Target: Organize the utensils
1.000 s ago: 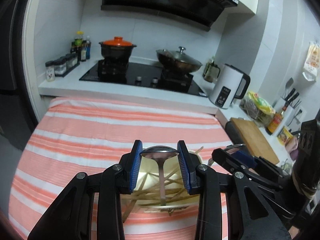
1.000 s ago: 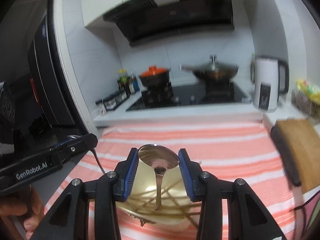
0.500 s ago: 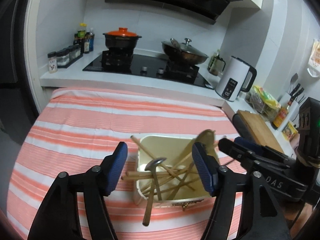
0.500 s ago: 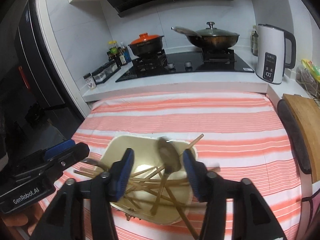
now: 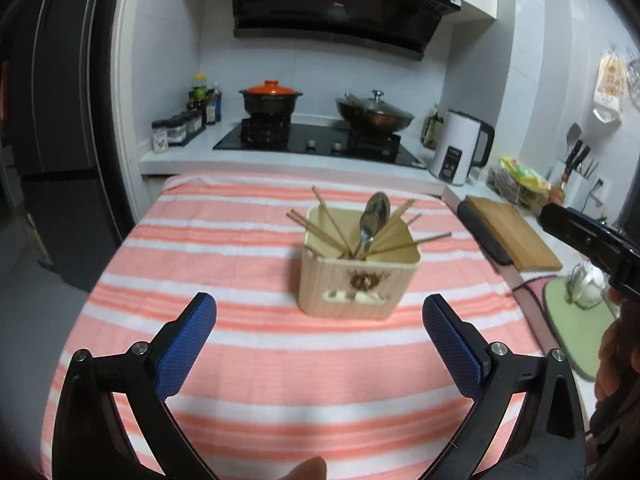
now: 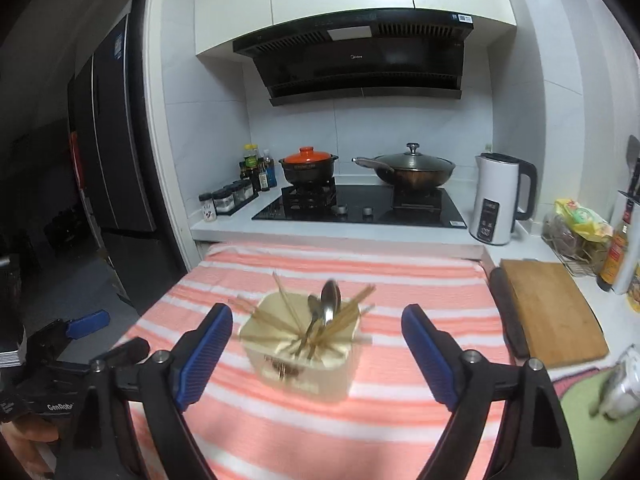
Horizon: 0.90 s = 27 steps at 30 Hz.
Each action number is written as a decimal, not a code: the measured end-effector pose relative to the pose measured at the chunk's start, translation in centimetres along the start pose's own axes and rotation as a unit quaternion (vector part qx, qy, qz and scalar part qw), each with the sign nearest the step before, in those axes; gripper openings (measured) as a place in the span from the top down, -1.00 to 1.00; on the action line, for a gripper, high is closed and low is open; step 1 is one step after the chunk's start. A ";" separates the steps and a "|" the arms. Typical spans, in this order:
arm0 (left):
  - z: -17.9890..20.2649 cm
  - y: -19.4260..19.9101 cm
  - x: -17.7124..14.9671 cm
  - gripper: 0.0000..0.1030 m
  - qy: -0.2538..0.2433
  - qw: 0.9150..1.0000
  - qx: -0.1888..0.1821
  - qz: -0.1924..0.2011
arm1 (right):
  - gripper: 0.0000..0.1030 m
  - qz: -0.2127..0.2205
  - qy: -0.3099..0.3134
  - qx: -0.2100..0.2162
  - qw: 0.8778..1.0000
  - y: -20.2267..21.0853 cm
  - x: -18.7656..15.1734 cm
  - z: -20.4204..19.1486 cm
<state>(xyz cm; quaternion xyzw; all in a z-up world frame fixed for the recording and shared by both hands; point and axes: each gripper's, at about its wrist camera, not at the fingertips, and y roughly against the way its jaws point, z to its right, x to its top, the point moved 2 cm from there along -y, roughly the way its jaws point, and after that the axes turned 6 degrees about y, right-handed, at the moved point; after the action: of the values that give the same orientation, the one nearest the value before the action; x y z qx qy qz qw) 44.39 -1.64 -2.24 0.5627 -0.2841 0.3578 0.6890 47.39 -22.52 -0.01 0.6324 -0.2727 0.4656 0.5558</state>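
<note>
A cream square utensil holder (image 5: 358, 284) stands on the striped cloth; it also shows, blurred, in the right wrist view (image 6: 304, 364). Metal spoons (image 5: 374, 216) (image 6: 330, 302) and several wooden chopsticks (image 5: 328, 220) (image 6: 280, 320) stand inside it. My left gripper (image 5: 319, 322) is open and empty, pulled back in front of the holder. My right gripper (image 6: 317, 334) is open and empty, also back from the holder. The right gripper's body shows at the right edge of the left wrist view (image 5: 592, 240).
The orange-and-white striped cloth (image 5: 224, 264) covers the table. Behind it are a stove (image 6: 360, 208), an orange-lidded pot (image 6: 308, 164), a wok (image 6: 412, 168) and a white kettle (image 6: 498, 198). A wooden cutting board (image 6: 548, 312) and a green mat (image 5: 576, 320) lie to the right.
Both grippers held spoons over the holder a second ago, then opened and let them drop in. Both have since pulled back and up, away from the holder.
</note>
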 end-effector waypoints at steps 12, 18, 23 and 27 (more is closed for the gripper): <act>0.5 9.4 -7.8 -0.99 -0.003 0.994 0.111 0.023 | -1.00 -0.019 0.027 -0.035 0.999 9.9 -10.3 -5.6; 1.1 11.9 -9.5 -0.99 -0.018 0.992 0.120 0.022 | -1.00 0.004 0.029 -0.041 0.999 13.4 -10.5 -6.9; 1.1 12.8 -9.9 -0.99 -0.020 0.993 0.117 0.014 | -1.00 0.002 0.029 -0.055 0.998 14.6 -11.0 -7.4; 1.6 13.4 -9.8 -0.99 -0.027 0.994 0.109 0.014 | -1.00 -0.002 0.026 -0.053 0.998 14.7 -11.1 -7.5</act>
<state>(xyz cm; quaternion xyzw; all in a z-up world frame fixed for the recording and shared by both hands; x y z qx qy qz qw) 27.80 -3.41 -2.07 0.6398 -0.2693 0.3808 0.6108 27.92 -20.73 -3.71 0.5906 -0.2814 0.4658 0.5958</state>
